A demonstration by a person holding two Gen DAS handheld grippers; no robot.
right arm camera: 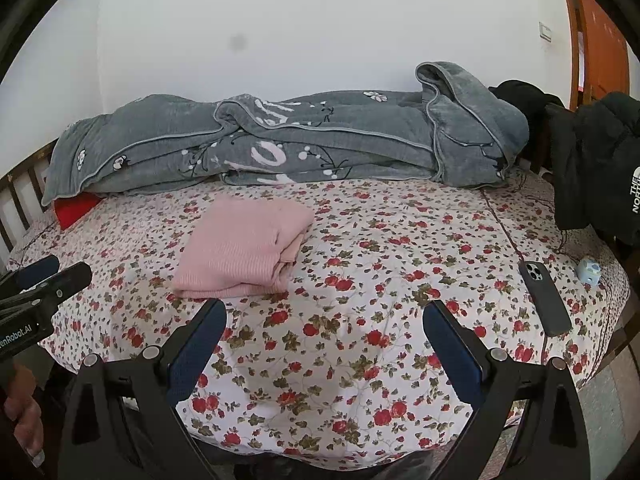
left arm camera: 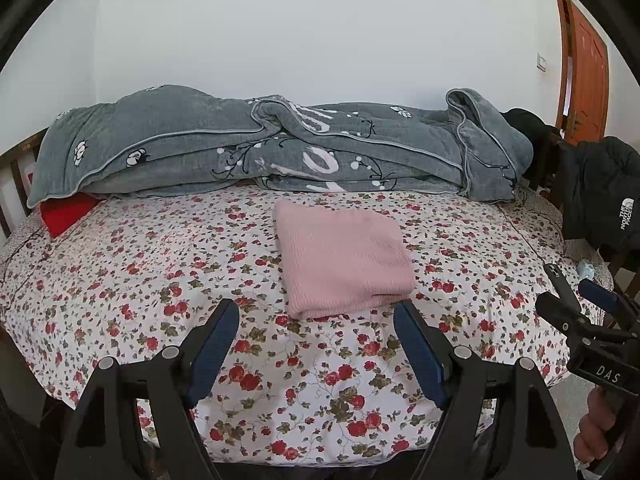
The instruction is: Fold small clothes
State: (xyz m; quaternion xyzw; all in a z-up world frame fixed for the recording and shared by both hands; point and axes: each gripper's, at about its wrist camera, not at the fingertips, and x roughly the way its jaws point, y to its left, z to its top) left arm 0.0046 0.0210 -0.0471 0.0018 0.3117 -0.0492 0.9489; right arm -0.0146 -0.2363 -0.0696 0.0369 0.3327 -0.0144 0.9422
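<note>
Left wrist view: the folded pink sweater (left arm camera: 344, 258) lies flat on the flowered bedsheet (left arm camera: 140, 280), ahead of the left gripper (left arm camera: 316, 344), long axis running away from the camera, folded edge nearest. The jaws stand wide apart, empty. The right gripper (left arm camera: 576, 292) at the right edge reads "DAS". A black jacket (left arm camera: 600, 200) reads "THE NORTH FACE".

Right wrist view: the sweater (right arm camera: 244, 246) lies ahead and left of the right gripper (right arm camera: 324, 344), whose jaws are spread, holding nothing. A phone (right arm camera: 545, 298) lies on the sheet.
</note>
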